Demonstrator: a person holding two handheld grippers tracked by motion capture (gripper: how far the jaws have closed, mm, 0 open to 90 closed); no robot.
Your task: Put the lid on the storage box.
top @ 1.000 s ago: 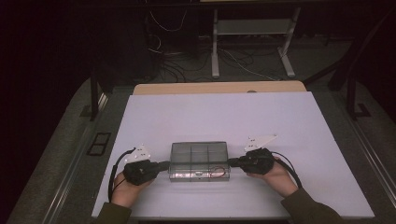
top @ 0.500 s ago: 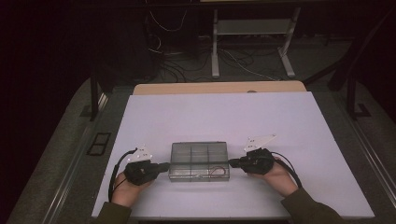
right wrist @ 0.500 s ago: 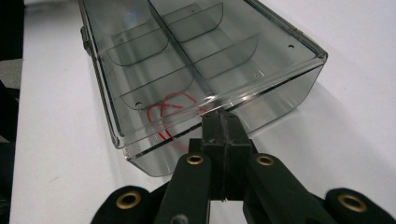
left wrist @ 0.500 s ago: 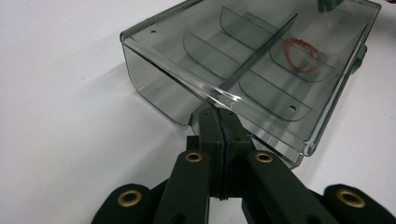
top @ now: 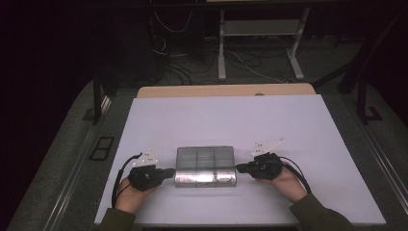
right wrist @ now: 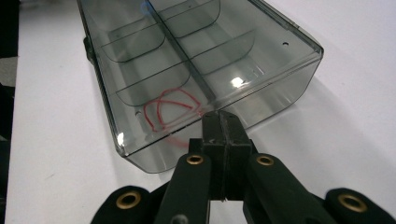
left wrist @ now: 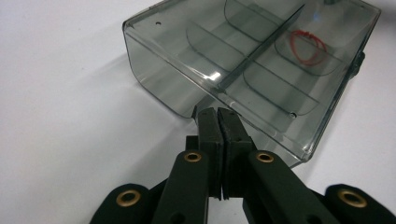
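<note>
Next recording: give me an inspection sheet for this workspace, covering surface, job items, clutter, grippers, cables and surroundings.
Surface: white rectangular tabletop with a bare wooden strip along its far edge.
Job's things: smoky transparent plastic compartment box with its lid closed, near the front edge; a thin red elastic loop lies in an end compartment on the right gripper's side.
Clutter: nothing seen.
Grippers: left hand-held gripper shut, its tip at the box's left end; right hand-held gripper shut, its tip at the box's right end. Contact cannot be told.
Cables: a black cable trails from each gripper.
Surroundings: dark floor with loose wires and a metal stand beyond the table.
</note>
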